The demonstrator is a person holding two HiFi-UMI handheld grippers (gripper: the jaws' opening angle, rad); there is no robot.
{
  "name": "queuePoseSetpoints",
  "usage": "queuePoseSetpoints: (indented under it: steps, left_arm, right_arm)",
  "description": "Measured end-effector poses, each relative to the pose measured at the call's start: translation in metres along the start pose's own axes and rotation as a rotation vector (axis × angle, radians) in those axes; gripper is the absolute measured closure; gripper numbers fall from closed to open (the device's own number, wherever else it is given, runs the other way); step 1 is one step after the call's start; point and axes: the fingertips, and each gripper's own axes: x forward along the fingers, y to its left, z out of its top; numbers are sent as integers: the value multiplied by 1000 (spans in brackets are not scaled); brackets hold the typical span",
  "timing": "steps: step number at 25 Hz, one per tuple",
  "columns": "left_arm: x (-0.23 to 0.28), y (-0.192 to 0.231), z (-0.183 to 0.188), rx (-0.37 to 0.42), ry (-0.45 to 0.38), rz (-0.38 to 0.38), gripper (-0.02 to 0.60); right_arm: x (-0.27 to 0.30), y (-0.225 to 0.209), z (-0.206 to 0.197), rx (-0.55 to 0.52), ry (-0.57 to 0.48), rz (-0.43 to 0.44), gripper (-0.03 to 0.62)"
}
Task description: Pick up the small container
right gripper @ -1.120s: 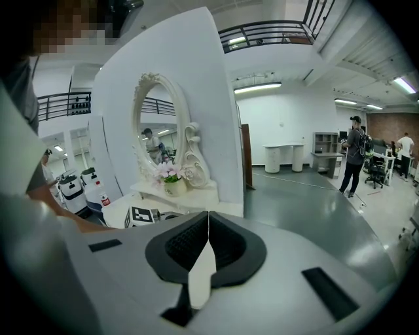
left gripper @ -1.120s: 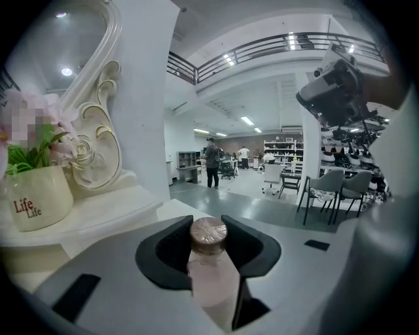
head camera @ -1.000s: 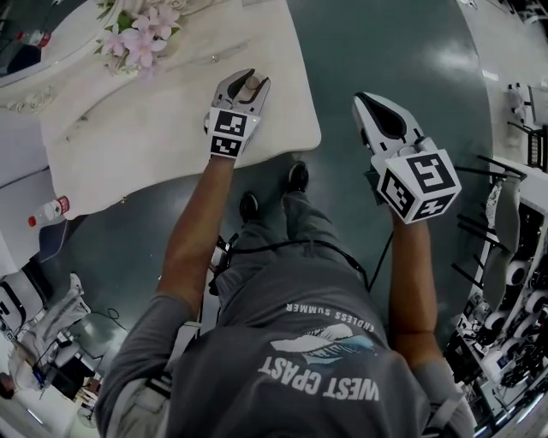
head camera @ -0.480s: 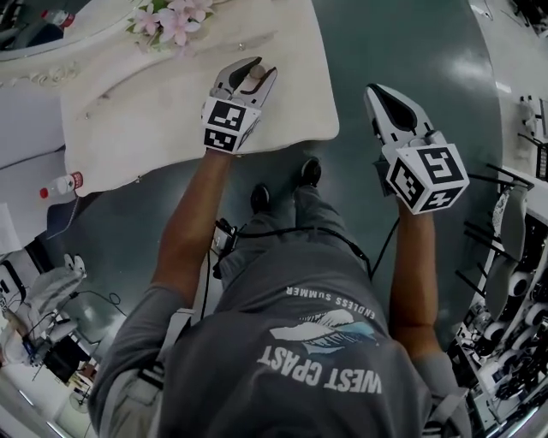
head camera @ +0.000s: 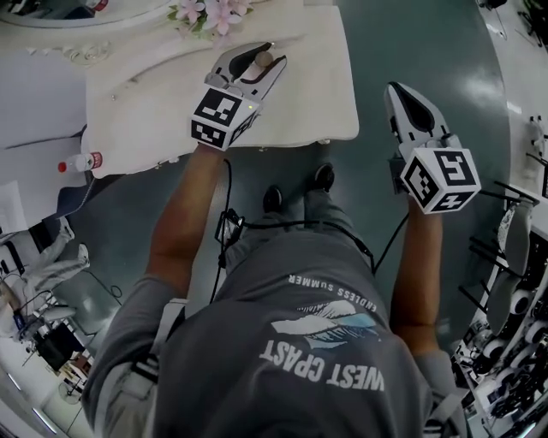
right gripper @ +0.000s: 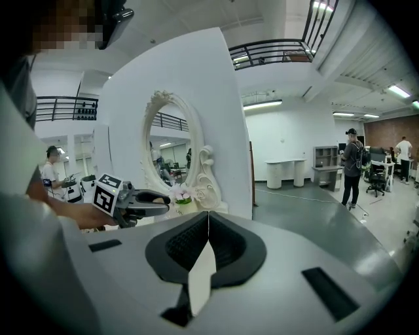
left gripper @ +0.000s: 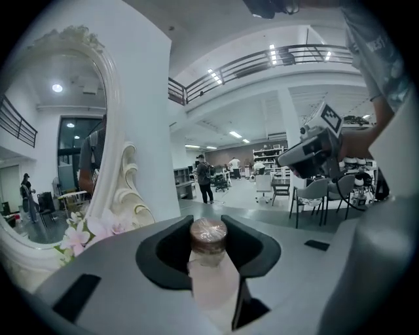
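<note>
**Desk:** What step of the pick-up is this?

**Photographer:** The grasp is made. The left hand-held gripper [head camera: 267,55] is clamped on the small container [left gripper: 208,262], a pale bottle with a brown lid; it lies between the pads with the lid towards the jaw tips. In the head view it sits over the far part of the white counter [head camera: 154,103], just short of the pink flowers [head camera: 205,13]. The left gripper view looks out level across the hall and past the ornate mirror [left gripper: 65,131], with no counter under the jaws; so I judge the bottle already raised, though no view shows the gap beneath it.

**Desk:** And the other side?

**Photographer:** The right hand-held gripper [right gripper: 208,226] has its jaws together on nothing. It hangs over the grey floor [head camera: 411,43], beside the counter's right edge and well apart from the bottle.

**Desk:** How are the arms set?

**Photographer:** The person stands at the counter's near edge. The left forearm is stretched forward across that edge, with the marker cube uppermost and the jaws angled away and slightly right; the right arm reaches forward at the side, its gripper pointing ahead.

**Desk:** What does the next move call for?

**Photographer:** By my reading, a steady lift with the grip kept firm; the bottle is narrow and held lengthwise, so it could slide forward if the jaws tip down or slacken. The flowers and mirror frame stand near, so it should rise straight up and come back towards the body.
</note>
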Motion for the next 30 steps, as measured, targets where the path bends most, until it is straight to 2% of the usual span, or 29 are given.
queuePoseSetpoints:
  steps: [7,19,25,30]
  left_arm:
    - [-49,10,40,9,-28,-22,439]
    - [-128,20,92,118,-75,-22,439]
    - [-162,26,111,181,-108,1,439]
    - [-178,19,118,207,-126,14,439]
  right_arm:
    - [-7,21,23,-31,-57,-1,568]
    - [-16,65,76,-101,-153,28,568]
    - [-17,94,92,-202,-159,43,569]
    - [-23,108,92,-230,-158,69,569]
